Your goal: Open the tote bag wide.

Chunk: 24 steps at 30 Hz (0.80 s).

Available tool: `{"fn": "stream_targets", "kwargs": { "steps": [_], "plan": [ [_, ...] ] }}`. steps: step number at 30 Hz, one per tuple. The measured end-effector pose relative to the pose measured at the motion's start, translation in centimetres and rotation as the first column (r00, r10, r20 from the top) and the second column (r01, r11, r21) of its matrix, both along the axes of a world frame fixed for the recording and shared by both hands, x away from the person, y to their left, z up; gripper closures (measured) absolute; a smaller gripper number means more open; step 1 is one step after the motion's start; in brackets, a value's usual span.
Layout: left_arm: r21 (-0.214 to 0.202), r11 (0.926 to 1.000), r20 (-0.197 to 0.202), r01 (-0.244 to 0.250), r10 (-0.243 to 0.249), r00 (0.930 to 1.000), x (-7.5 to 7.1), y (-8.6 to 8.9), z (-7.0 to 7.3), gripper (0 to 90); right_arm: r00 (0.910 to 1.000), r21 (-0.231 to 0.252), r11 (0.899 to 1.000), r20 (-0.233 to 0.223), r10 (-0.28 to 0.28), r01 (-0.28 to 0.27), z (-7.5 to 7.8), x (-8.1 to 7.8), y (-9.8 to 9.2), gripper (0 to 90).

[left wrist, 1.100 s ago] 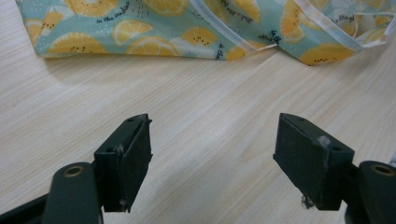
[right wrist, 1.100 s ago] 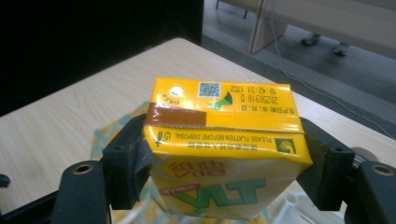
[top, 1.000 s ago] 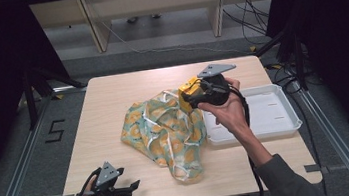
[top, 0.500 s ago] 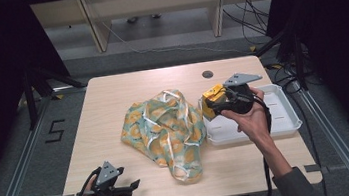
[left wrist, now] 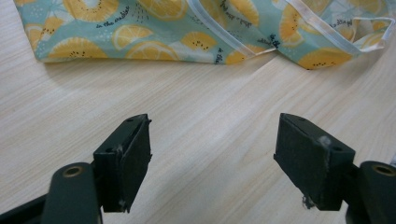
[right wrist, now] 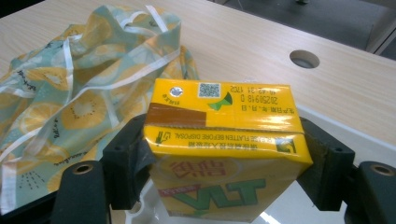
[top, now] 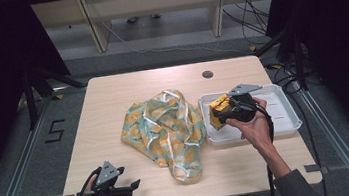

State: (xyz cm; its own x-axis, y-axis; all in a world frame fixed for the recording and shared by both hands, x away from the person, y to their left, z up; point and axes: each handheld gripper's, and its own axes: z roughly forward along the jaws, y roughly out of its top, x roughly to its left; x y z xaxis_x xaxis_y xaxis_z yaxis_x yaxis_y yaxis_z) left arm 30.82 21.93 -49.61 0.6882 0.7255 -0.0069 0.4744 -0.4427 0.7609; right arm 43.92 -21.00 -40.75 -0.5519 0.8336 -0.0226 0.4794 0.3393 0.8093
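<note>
Right tool [right wrist: 224, 158] clamps glossy boxy carton [right wrist: 224, 144].

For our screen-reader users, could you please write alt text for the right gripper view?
The right gripper clamps a yellow drink carton between its black jaws, above a white tray. A lemon-print bag lies crumpled behind it on the wooden table.

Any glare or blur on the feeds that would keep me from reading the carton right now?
Right gripper view: the yellow drink carton is sharp, with a glossy sheen along its top edge; the print stays legible. High view: even light on the table, dark surroundings, the carton small and soft. Left gripper view: the lemon-print bag is crisp.
</note>
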Motion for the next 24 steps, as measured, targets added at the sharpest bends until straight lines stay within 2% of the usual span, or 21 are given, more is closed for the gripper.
{"fn": "stream_targets", "kwargs": {
  "steps": [1,2,3,4,5,7,9,10,11,12,13,15,16,17,19,20,21,23,24],
  "plan": [
    [-0.017,0.9998,-0.002,-0.013,0.013,0.9999,0.0,-0.1,0.0,26.3,0.9999,-0.013,1.000,-0.005,0.010,-0.010,-0.1,0.1,-0.1,29.7],
    [-0.025,0.9995,0.004,-0.020,0.021,0.9998,0.0,-0.2,-0.1,26.3,0.9999,-0.001,1.000,-0.012,-0.004,0.004,-0.3,0.0,0.0,29.7],
    [-0.025,0.9995,0.004,-0.020,0.021,0.9998,0.0,-0.2,-0.1,26.3,0.9997,0.003,1.000,-0.022,-0.007,0.007,-0.5,0.0,0.1,29.7],
    [-0.020,0.9997,-0.002,-0.015,0.015,0.9999,0.0,-0.1,0.0,26.3,0.9999,0.000,1.000,-0.010,-0.006,0.006,-0.7,0.1,0.0,29.7],
    [-0.032,0.9994,0.002,-0.016,0.016,0.9999,-0.1,-0.2,-0.1,26.3,0.9997,-0.005,1.000,-0.024,-0.006,0.006,-0.9,0.1,0.0,29.7],
    [-0.009,0.9999,0.005,-0.010,0.010,0.9999,0.0,0.0,0.0,26.3,0.9992,-0.002,1.000,-0.038,-0.011,0.011,-1.2,0.1,0.1,29.7],
    [-0.008,0.9999,0.000,-0.007,0.007,1.0000,0.0,0.0,0.0,26.3,0.9987,-0.015,1.000,-0.051,-0.006,0.005,-1.5,0.1,0.0,29.7],
    [-0.041,0.9988,0.001,-0.029,0.029,0.9996,-0.1,-0.2,-0.2,26.3,0.9993,-0.009,1.000,-0.036,-0.007,0.007,-1.8,0.2,0.1,29.7],
    [-0.049,0.9983,-0.004,-0.033,0.033,0.9995,-0.1,-0.3,-0.2,26.3,0.9976,-0.008,1.000,-0.067,-0.015,0.014,-1.8,0.0,0.1,29.7],
    [-0.007,1.0000,0.004,-0.007,0.007,1.0000,0.0,0.0,0.0,26.3,0.9993,-0.009,1.000,-0.035,-0.014,0.013,-2.2,0.1,0.2,29.7],
    [-0.011,0.9999,0.003,-0.010,0.010,1.0000,0.0,-0.1,0.0,26.3,0.9976,-0.005,1.000,-0.066,-0.019,0.019,-2.1,0.0,0.3,29.7],
    [-0.003,1.0000,0.001,0.002,-0.002,1.0000,0.0,0.0,0.0,26.3,0.9994,-0.020,1.000,-0.034,-0.008,0.007,-2.5,0.2,0.1,29.7],
    [-0.006,1.0000,0.001,0.000,0.000,1.0000,0.0,0.0,0.0,26.4,0.9976,-0.020,1.000,-0.069,-0.010,0.009,-2.4,0.1,0.1,29.7],
    [-0.008,0.9999,0.002,-0.006,0.006,1.0000,0.0,-0.1,0.0,26.3,0.9969,-0.017,1.000,-0.077,-0.018,0.016,-2.4,0.0,0.1,29.7],
    [-0.033,0.9989,-0.003,-0.032,0.032,0.9995,-0.1,-0.2,-0.1,26.3,0.9986,-0.010,1.000,-0.048,-0.020,0.020,-2.8,0.0,0.1,29.7],
    [-0.030,0.9993,-0.005,-0.021,0.021,0.9998,-0.1,-0.2,-0.1,26.3,0.9982,-0.004,1.000,-0.053,-0.027,0.027,-2.8,-0.1,0.1,29.7],
    [-0.049,0.9980,-0.001,-0.039,0.039,0.9992,-0.1,-0.3,-0.2,26.3,0.9991,-0.018,1.000,-0.040,-0.013,0.012,-2.8,0.1,-0.1,29.7],
    [-0.023,0.9995,0.006,-0.021,0.021,0.9998,-0.1,-0.1,-0.1,26.3,0.9988,-0.022,1.000,-0.046,-0.015,0.014,-2.8,0.0,-0.2,29.7],
    [-0.033,0.9990,-0.003,-0.032,0.032,0.9995,-0.1,-0.2,-0.1,26.4,0.9978,-0.019,1.000,-0.062,-0.023,0.022,-2.8,-0.1,-0.2,29.6]
  ]
}}
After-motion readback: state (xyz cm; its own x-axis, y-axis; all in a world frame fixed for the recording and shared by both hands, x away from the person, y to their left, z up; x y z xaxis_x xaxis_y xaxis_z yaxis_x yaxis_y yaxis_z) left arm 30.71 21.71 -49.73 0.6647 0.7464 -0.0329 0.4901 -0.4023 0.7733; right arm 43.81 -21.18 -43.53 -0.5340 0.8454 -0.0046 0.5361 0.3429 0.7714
